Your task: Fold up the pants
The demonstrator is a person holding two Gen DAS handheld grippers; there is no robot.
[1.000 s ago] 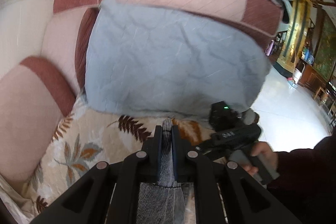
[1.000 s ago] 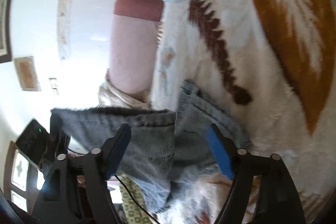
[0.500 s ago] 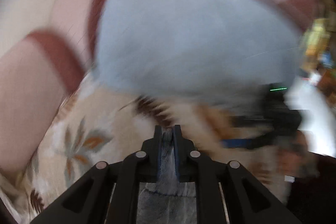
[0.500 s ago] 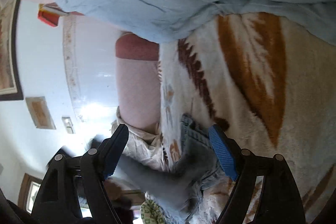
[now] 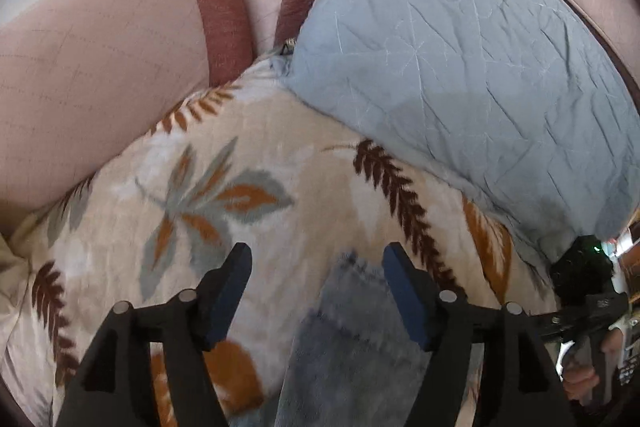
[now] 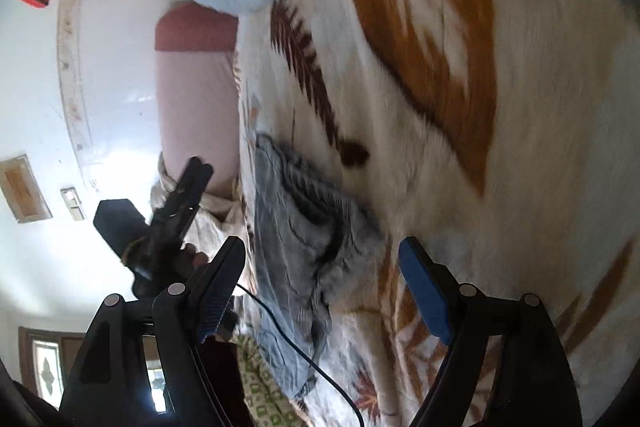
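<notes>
Right now my left claw (image 5: 316,281) is opening, its blue-padded jaws spreading apart above the faded grey-blue denim pants (image 5: 352,343); in the left wrist view the cloth lies between and below the jaws, and I see neither pad pressing on it. My right claw (image 6: 322,267) stands wide and holds nothing, with the pants (image 6: 304,227) just ahead of it and a little toward its left jaw.

The pants rest in a loosely doubled bundle on the cream fleece blanket printed with brown and orange leaves (image 5: 280,163), which covers the seat of the pink sofa with dark red trim (image 5: 100,47). A crumpled pale blue quilted cover (image 5: 460,47) lies farther back against the sofa, apart from the pants.

What the next move turns on, I judge, is the bundle's long axis. In the right wrist view it runs from a far end near the sofa arm back toward the near edge, passing between my two claws. My left claw sits directly over one end; my right faces the bundle's flank. So the left is nearer for a regrasp, while the right must reach left, across that axis.
</notes>
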